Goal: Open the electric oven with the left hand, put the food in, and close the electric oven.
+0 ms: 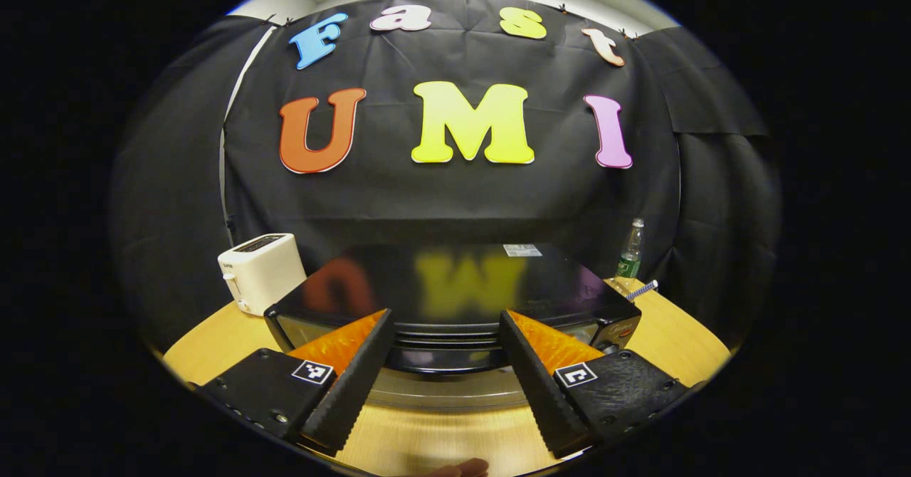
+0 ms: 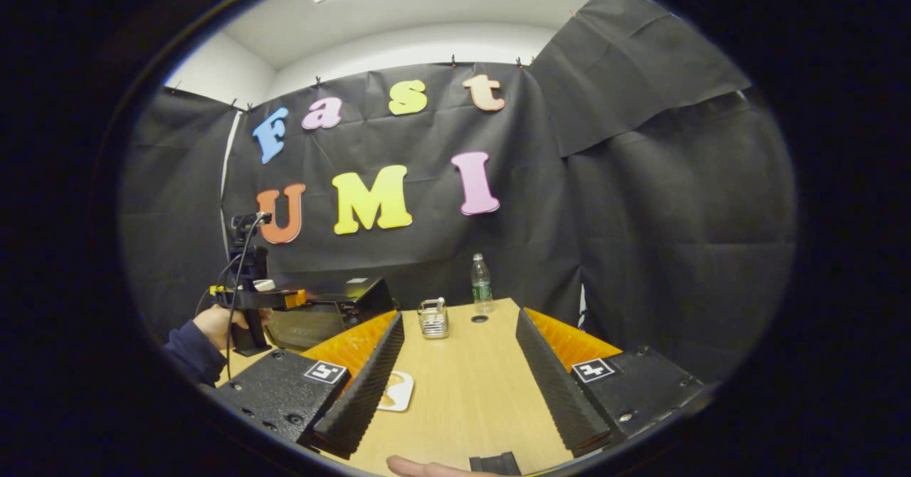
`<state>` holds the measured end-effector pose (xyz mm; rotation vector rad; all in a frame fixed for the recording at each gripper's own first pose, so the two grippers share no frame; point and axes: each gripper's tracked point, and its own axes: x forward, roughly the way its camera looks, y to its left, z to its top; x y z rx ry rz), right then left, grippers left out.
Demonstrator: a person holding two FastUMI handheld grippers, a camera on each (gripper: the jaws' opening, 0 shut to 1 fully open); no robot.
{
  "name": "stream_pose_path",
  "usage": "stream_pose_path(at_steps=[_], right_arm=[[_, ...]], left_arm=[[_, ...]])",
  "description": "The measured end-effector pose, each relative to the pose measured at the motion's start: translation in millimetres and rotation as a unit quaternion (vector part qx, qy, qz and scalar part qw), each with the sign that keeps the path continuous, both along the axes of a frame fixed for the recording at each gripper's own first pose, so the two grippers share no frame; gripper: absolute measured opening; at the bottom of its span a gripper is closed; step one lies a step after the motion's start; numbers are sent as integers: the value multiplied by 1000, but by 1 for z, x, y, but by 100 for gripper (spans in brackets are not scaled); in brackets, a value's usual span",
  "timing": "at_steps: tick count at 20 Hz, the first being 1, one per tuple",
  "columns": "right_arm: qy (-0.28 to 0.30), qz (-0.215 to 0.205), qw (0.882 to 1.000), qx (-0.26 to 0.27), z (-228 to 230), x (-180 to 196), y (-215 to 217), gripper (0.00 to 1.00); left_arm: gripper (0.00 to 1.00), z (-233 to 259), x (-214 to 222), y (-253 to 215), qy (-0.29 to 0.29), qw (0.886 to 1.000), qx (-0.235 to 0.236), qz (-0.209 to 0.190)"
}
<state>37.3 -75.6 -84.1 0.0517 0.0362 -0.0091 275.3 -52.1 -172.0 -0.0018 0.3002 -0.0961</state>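
**Left gripper lined up on the closed oven, right gripper waiting over the desk**

In the left gripper view, the black electric oven (image 1: 455, 299) sits on the wooden desk (image 1: 683, 334), filling the lower centre of the frame. The left gripper (image 1: 445, 363) faces it squarely, fingers spread wide and holding nothing. The oven's front edge and what looks like its door handle lie between the two fingers, just beyond their tips, with no contact visible. This alignment suits a grab for the handle, so the door is probably still shut.

A white toaster (image 1: 260, 270) stands at the oven's left; a water bottle (image 1: 630, 253) stands at its right rear.

In the right gripper view, the right gripper (image 2: 459, 384) hovers low over the desk, fingers wide and empty. A white plate of food (image 2: 395, 390) lies at lower centre, partly hidden behind the finger on the frame's left. A small metal rack (image 2: 433, 318) stands farther back. At left, a hand (image 2: 217, 324) holds the left gripper at the oven.
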Motion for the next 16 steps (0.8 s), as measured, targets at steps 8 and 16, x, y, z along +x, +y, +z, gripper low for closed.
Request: stream_pose_path(at_steps=[8, 16], right_arm=[[-10, 0, 1000, -6, 15, -19, 7, 96], [-6, 0, 1000, -9, 18, -20, 15, 100]], left_arm=[[98, -4, -36, 4, 21, 1000, 12, 4], [96, -112, -96, -1, 198, 980, -11, -10]])
